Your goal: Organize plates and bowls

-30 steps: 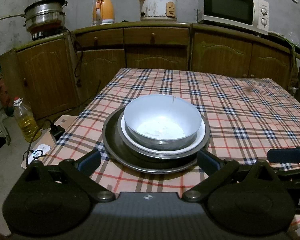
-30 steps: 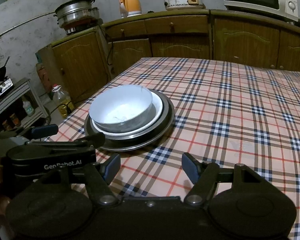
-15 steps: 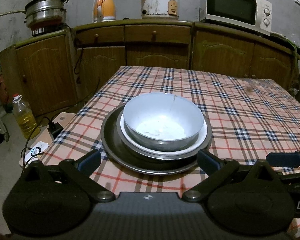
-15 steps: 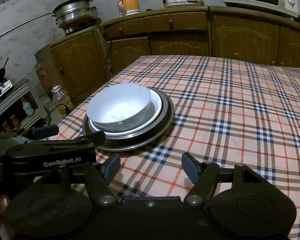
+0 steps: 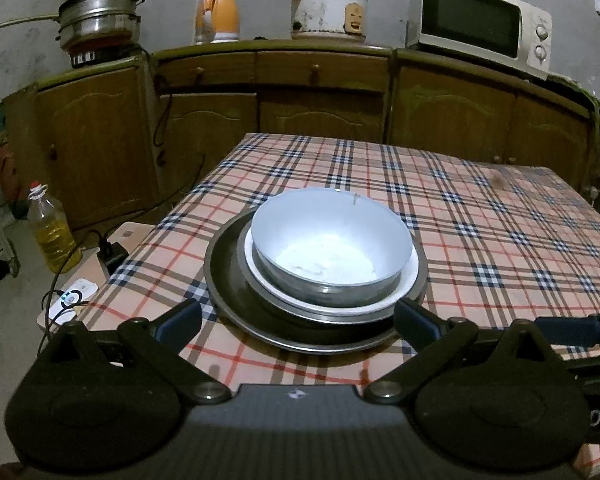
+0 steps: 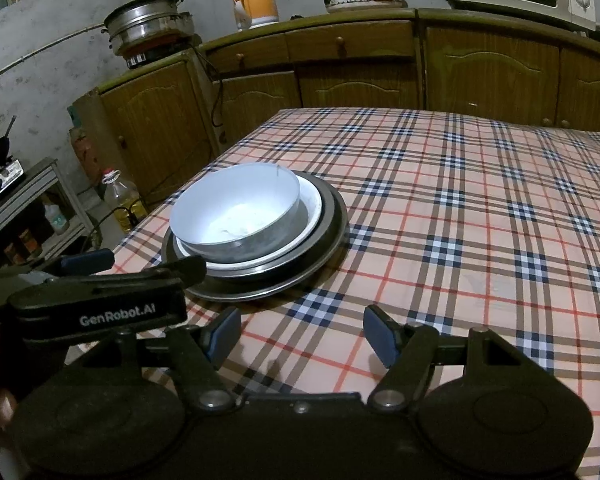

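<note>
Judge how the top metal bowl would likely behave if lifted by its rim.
The bowl looks like thin metal, so probably stiff and light. Its smooth, sloping wall may slip between pads. Resting loosely on the white plate, it should lift free.

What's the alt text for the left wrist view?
A white-lined metal bowl sits nested in a white plate, itself on a wide dark metal plate, near the front-left corner of a plaid-clothed table. The left gripper hovers just short of the stack, jaws open and empty. Wooden cabinets behind carry a microwave and rice cooker.
</note>
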`<state>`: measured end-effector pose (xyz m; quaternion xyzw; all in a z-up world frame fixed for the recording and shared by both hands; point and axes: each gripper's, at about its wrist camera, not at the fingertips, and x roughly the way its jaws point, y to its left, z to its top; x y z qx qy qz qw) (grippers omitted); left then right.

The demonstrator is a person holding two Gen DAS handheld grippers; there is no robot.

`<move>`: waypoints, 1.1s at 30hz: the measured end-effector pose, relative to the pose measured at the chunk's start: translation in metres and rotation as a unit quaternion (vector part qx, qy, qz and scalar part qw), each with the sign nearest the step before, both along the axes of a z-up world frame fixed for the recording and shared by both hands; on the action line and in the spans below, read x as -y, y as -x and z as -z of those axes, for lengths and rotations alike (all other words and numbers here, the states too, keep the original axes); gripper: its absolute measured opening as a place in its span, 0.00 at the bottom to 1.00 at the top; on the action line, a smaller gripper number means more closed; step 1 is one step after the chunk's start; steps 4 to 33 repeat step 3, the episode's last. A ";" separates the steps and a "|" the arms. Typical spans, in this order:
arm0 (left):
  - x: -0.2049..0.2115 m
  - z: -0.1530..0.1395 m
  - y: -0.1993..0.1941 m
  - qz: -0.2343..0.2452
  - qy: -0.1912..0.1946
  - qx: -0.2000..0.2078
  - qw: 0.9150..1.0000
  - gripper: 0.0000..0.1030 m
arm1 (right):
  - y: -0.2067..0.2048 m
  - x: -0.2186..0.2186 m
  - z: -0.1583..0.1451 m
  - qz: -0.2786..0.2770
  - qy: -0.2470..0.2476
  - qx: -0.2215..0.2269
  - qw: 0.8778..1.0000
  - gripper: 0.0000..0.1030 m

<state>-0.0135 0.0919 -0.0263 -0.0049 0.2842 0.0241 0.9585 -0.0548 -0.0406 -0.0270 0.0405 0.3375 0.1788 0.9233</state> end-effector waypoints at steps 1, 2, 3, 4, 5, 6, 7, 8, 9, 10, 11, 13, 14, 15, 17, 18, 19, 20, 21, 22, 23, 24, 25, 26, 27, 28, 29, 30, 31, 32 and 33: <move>0.000 0.000 0.000 -0.001 0.000 0.001 1.000 1.00 | 0.000 0.000 0.000 0.000 0.000 -0.001 1.000 0.78; 0.000 0.000 0.000 -0.001 0.001 0.002 1.000 1.00 | 0.000 0.000 0.000 0.000 0.000 -0.001 1.000 0.78; 0.000 0.000 -0.001 0.000 0.001 0.001 1.000 1.00 | 0.000 0.000 0.001 0.000 -0.001 -0.001 1.000 0.78; 0.000 0.000 -0.001 0.000 0.001 0.001 1.000 1.00 | 0.000 0.000 0.001 0.000 -0.001 -0.001 1.000 0.78; 0.000 0.000 -0.001 0.000 0.001 0.001 1.000 1.00 | 0.000 0.000 0.001 0.000 -0.001 -0.001 1.000 0.78; 0.000 0.000 -0.001 0.000 0.001 0.001 1.000 1.00 | 0.000 0.000 0.001 0.000 -0.001 -0.001 1.000 0.78; 0.000 0.000 -0.001 0.000 0.001 0.001 1.000 1.00 | 0.000 0.000 0.001 0.000 -0.001 -0.001 1.000 0.78; 0.000 0.000 -0.001 0.000 0.001 0.001 1.000 1.00 | 0.000 0.000 0.001 0.000 -0.001 -0.001 1.000 0.78; 0.000 0.000 -0.001 0.000 0.001 0.001 1.000 1.00 | 0.000 0.000 0.001 0.000 -0.001 -0.001 1.000 0.78; 0.000 0.000 -0.001 0.000 0.001 0.001 1.000 1.00 | 0.000 0.000 0.001 0.000 -0.001 -0.001 1.000 0.78; 0.000 0.000 -0.001 0.000 0.001 0.001 1.000 1.00 | 0.000 0.000 0.001 0.000 -0.001 -0.001 1.000 0.78; 0.000 0.000 -0.001 0.000 0.001 0.001 1.000 1.00 | 0.000 0.000 0.001 0.000 -0.001 -0.001 1.000 0.78; 0.000 0.000 -0.001 0.000 0.001 0.001 1.000 1.00 | 0.000 0.000 0.001 0.000 -0.001 -0.001 1.000 0.78; 0.000 0.000 -0.001 0.000 0.001 0.001 1.000 1.00 | 0.000 0.000 0.001 0.000 -0.001 -0.001 1.000 0.78; 0.000 0.000 -0.001 0.000 0.001 0.001 1.000 1.00 | 0.000 0.000 0.001 0.000 -0.001 -0.001 1.000 0.78; 0.000 0.000 -0.001 0.000 0.001 0.001 1.000 1.00 | 0.000 0.000 0.001 0.000 -0.001 -0.001 1.000 0.78; 0.000 0.000 -0.001 0.000 0.001 0.001 1.000 1.00 | 0.000 0.000 0.001 0.000 -0.001 -0.001 1.000 0.78; 0.000 0.000 -0.001 0.000 0.001 0.001 1.000 1.00 | 0.000 0.000 0.001 0.000 -0.001 -0.001 1.000 0.78; 0.000 0.000 -0.001 0.000 0.001 0.001 1.000 1.00 | 0.000 0.000 0.001 0.000 -0.001 -0.001 1.000 0.78; 0.000 0.000 -0.001 0.000 0.001 0.001 1.000 1.00 | 0.000 0.000 0.001 0.000 -0.001 -0.001 1.000 0.78; 0.000 0.000 -0.001 0.000 0.001 0.001 1.000 1.00 | 0.000 0.000 0.001 0.000 -0.001 -0.001 1.000 0.78; 0.000 0.000 -0.001 0.000 0.001 0.001 1.000 1.00 | 0.000 0.000 0.001 0.000 -0.001 -0.001 1.000 0.78; 0.000 0.000 -0.001 0.000 0.001 0.001 1.000 1.00 | 0.000 0.000 0.001 0.000 -0.001 -0.001 1.000 0.78; 0.000 0.000 -0.001 0.000 0.001 0.001 1.000 1.00 | 0.000 0.000 0.001 0.000 -0.001 -0.001 1.000 0.78; 0.000 0.000 -0.001 0.000 0.001 0.001 1.000 1.00 | 0.000 0.000 0.001 0.000 -0.001 -0.001 1.000 0.78; 0.000 0.000 -0.001 0.000 0.001 0.001 1.000 1.00 | 0.000 0.000 0.001 0.000 -0.001 -0.001 1.000 0.78; 0.000 0.000 -0.001 0.000 0.001 0.001 1.000 1.00 | 0.000 0.000 0.001 0.000 -0.001 -0.001 1.000 0.78; 0.000 0.000 -0.001 0.000 0.001 0.001 1.000 1.00 | 0.000 0.000 0.001 0.000 -0.001 -0.001 1.000 0.78; 0.000 0.000 -0.001 0.000 0.001 0.001 1.000 1.00 | 0.000 0.000 0.001 0.000 -0.001 -0.001 1.000 0.78; 0.000 0.000 -0.001 0.000 0.001 0.001 1.000 1.00 | 0.000 0.000 0.001 0.000 -0.001 -0.001 1.000 0.78; 0.000 0.000 -0.001 0.000 0.001 0.001 1.000 1.00 | 0.000 0.000 0.001 0.000 -0.001 -0.001 1.000 0.78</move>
